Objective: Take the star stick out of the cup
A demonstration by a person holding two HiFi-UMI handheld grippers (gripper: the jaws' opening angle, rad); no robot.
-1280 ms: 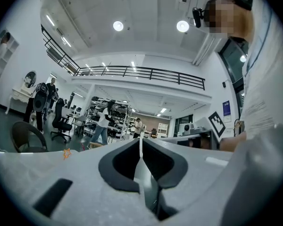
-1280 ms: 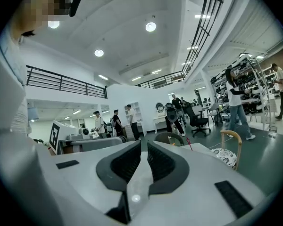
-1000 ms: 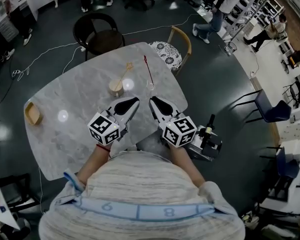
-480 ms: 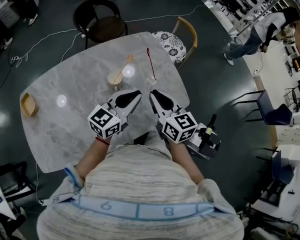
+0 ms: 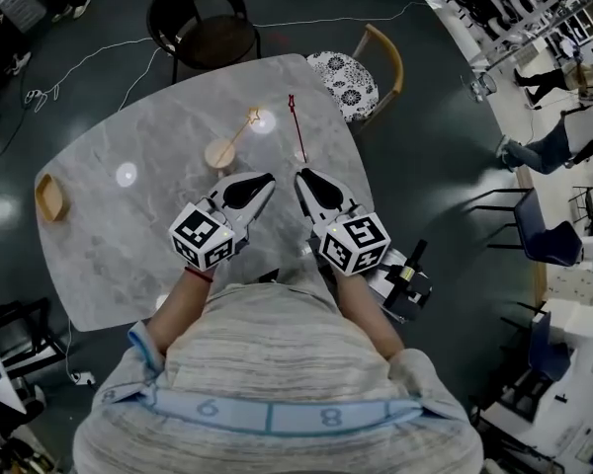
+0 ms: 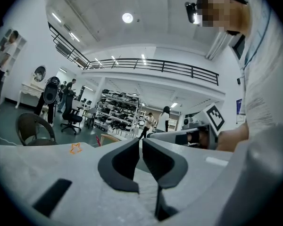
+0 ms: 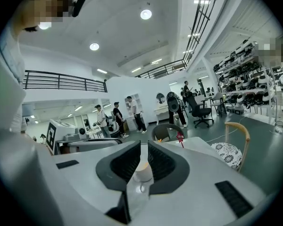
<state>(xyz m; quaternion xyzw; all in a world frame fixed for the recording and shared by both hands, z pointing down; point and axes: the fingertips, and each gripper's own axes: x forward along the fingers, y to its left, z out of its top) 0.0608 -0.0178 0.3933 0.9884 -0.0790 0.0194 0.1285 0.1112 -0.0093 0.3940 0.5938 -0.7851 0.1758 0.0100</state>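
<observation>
Head view: both claws are low over the near part of the marble desk, side by side, tips pointing away from me.

Left claw: jaws drawn together with only a hairline slit, nothing in it.

Right claw: much the same, a narrow slit between the jaws, gripping nothing.

Wooden cup stands on the desk ahead of my left claw and a little to its left, apart from both claws. Star stick sits in the cup, leaning away from me and to the right, its star end well past the rim.

Red stick stands just ahead of the right claw's tip. Its foot seems set in something clear, but I can't tell what.

Small wooden tray lies far to the left of the left claw, near the desk's edge.

Right gripper view: the cup shows through the slit, beyond the tips, untouched.
</observation>
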